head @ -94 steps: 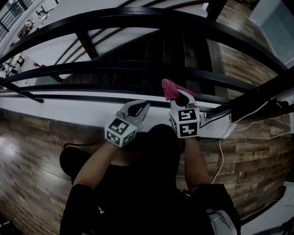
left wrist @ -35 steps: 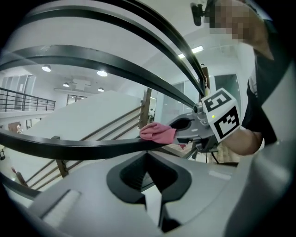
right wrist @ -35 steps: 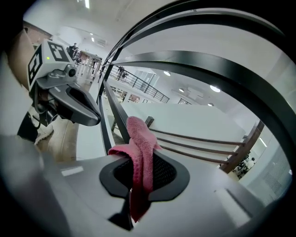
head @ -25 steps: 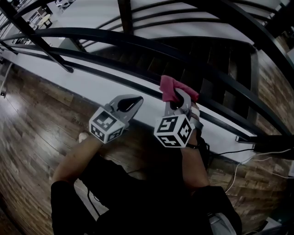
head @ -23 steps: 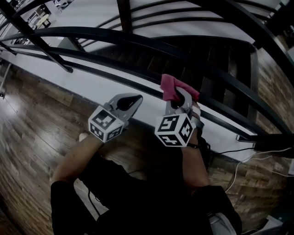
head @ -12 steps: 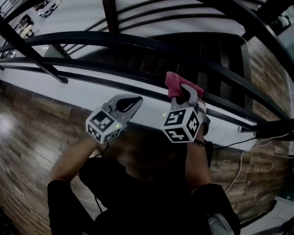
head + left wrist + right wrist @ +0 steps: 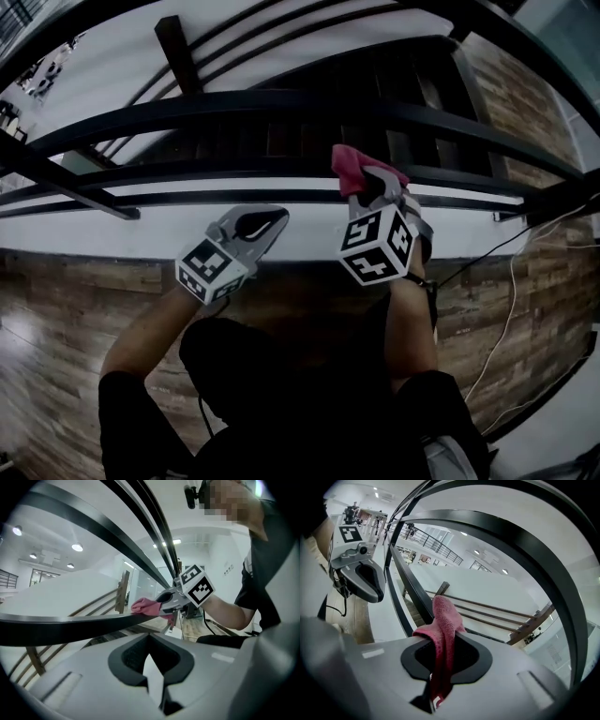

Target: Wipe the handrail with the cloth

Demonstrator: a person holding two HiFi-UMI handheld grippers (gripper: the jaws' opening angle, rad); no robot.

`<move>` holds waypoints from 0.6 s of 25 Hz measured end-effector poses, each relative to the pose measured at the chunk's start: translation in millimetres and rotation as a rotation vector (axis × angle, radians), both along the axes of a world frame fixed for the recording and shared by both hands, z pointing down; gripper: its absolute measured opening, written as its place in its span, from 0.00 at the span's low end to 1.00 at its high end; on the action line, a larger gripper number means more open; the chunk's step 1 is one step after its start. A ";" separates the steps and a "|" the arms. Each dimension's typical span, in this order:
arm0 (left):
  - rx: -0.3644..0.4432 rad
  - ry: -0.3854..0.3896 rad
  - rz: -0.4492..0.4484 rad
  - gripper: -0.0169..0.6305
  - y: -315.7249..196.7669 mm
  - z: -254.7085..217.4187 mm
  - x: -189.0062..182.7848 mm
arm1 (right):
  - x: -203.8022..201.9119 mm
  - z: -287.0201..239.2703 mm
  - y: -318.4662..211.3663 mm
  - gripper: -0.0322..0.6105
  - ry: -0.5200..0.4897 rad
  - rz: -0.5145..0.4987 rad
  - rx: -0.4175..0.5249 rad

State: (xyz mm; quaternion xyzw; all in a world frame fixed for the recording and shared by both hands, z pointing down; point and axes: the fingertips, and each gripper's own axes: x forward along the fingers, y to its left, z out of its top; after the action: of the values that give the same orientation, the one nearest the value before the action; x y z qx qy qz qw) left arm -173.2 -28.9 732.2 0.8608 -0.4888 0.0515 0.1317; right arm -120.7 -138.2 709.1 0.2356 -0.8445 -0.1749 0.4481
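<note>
The right gripper (image 7: 367, 184) is clenched on a pink cloth (image 7: 352, 165). In the right gripper view the cloth (image 7: 443, 634) is pinched low between the jaws and runs up across the dark opening, with its free end standing above the gripper. That end lies at a lower rail (image 7: 187, 174) of the black railing. In the left gripper view the cloth (image 7: 145, 606) seems to rest on top of this rail (image 7: 70, 626), though actual contact cannot be told. The thick handrail (image 7: 281, 105) arcs above, apart from the cloth.

The left gripper (image 7: 277, 217) is just beside the right one, on its left and a little lower. Its jaws are closed with nothing between them, and it points at the same lower rail without touching it.

A white ledge (image 7: 112, 234) runs under the rails, with wood floor (image 7: 56, 309) on the near side. Dark stairs (image 7: 309, 136) show through the railing. A white cable (image 7: 507, 309) trails over the floor at the right. The person's forearms and black clothing fill the bottom of the head view.
</note>
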 end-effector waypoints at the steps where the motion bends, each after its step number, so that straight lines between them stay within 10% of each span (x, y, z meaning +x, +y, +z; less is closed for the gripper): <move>1: 0.002 0.008 0.010 0.03 3.5 2.0 -1.8 | -6.2 1.3 5.3 0.12 0.000 0.003 -0.002; 15: 0.015 0.019 -0.072 0.03 26.3 25.6 -46.8 | -52.6 0.1 30.2 0.12 0.047 -0.029 0.038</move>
State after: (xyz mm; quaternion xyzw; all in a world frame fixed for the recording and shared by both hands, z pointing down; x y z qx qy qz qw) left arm -220.0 -2.6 757.7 0.8442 -0.5184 0.0349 0.1317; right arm -173.3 -108.1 709.2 0.2278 -0.8334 -0.2029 0.4608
